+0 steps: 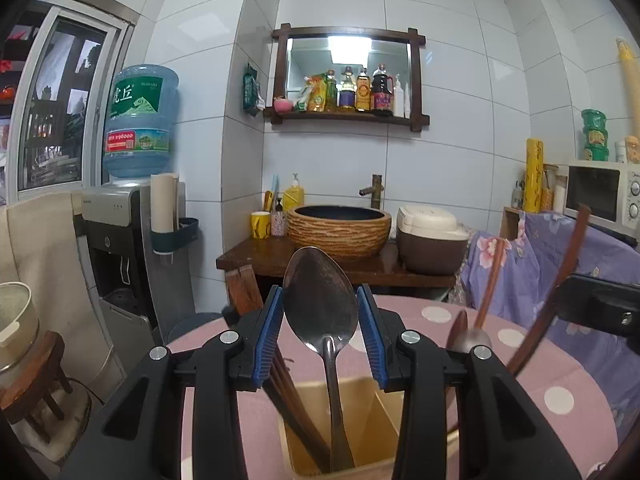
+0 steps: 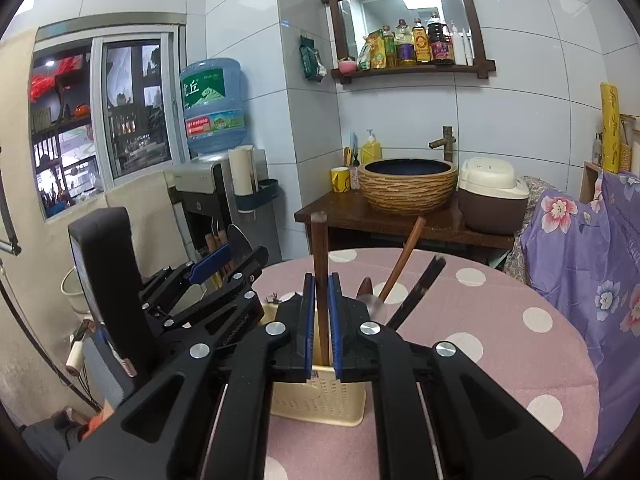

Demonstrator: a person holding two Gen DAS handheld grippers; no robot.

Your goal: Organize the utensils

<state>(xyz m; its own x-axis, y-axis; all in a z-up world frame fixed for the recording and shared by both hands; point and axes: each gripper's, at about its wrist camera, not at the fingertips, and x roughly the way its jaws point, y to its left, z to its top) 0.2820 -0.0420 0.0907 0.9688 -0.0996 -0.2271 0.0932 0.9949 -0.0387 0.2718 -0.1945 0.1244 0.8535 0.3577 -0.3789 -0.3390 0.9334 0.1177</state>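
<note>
Both hands are over the cream plastic utensil caddy (image 2: pixel 320 396) on the round bench (image 2: pixel 500 320) with its pink, white-dotted cloth, low in the centre of each frame. The left hand-held gripper (image 1: pixel 320 320) is clamped partway shut on the bowl of a steel tablespoon (image 1: pixel 320 300), blue pads pressing either side. The spoon stands upright, its handle already reaching down into a compartment of the caddy. The right hand-held gripper (image 2: pixel 320 312) is pinched fully closed on a dark wooden chopstick (image 2: pixel 321 264), held upright in mid-frame with its lower end at the caddy's rim or just inside; which, I cannot tell.

So this looks well along. Brown wooden utensils (image 1: pixel 296 412) already lean in the caddy's left compartment beside the spoon handle. A wooden spoon with a long handle (image 2: pixel 400 256) and a dark stick (image 2: pixel 416 296) angle up to the right of the pinched chopstick, apparently in the caddy's far side. What seems left is letting these two pieces go; no loose utensils show on the cloth.

Around it, a woven-look basin (image 1: pixel 339 230) and a brown-and-cream rice cooker (image 1: pixel 432 240) sit on the wooden washstand behind, and a water dispenser (image 1: pixel 132 220) stands at left. The real crowding is the two grippers, close side by side over one small caddy.
</note>
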